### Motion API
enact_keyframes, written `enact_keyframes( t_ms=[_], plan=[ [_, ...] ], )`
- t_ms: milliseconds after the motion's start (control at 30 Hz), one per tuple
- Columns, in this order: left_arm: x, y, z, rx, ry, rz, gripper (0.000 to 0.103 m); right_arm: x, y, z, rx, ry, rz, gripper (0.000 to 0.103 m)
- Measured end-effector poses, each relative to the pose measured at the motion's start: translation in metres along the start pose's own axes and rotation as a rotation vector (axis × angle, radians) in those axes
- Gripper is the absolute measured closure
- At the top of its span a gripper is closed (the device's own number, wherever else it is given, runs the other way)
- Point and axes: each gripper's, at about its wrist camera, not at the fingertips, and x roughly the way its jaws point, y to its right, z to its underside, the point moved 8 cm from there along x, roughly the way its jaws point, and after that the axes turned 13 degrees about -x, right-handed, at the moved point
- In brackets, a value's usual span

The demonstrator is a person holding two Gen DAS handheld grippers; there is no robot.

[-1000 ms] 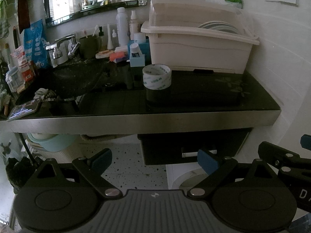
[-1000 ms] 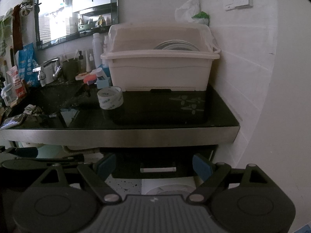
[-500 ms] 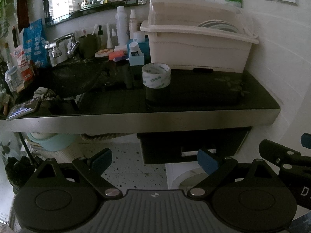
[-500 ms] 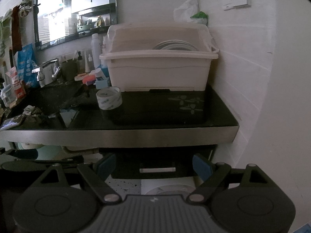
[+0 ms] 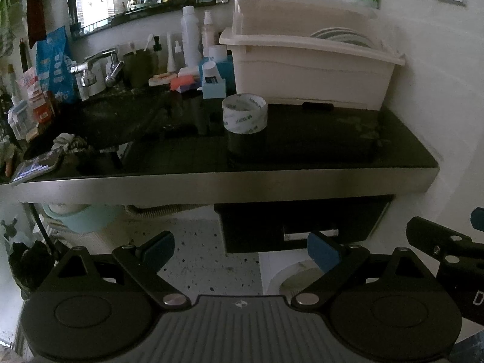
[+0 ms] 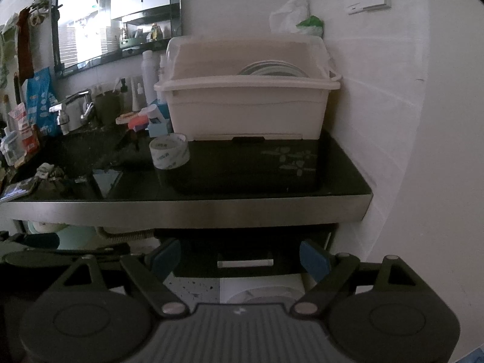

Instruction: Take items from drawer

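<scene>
Approach step: both your hand-held grippers, left (image 5: pixel 240 249) & right (image 6: pixel 240 258), wide open w/ nothing held, drawer (image 6: pixel 245 257) shut under bench (image 6: pixel 187 208); next, right one onto handle (image 6: pixel 245 263), pull.

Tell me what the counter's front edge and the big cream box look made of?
Counter's front edge: probably brushed stainless steel, with a dull grey streaky sheen. Cream box: looks like matte moulded plastic, and plates show through its cloudy translucent lid.
</scene>
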Motion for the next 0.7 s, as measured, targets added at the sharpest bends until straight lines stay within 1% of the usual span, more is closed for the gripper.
enact_keyframes(
  t_ms=[600, 700],
  plan=[
    [0.0036, 0.0006, 0.0007, -0.004, -0.005, -0.004, 0.008, 0.0061, -0.0033, 0.004, -0.012, -0.002, 0.013, 0.017],
    [0.0035, -0.0002, 0.0014, -0.007, -0.004, -0.005, 0.008, 0.0059, -0.0028, 0.0036, -0.013, 0.009, 0.01, 0.017]
  ],
)
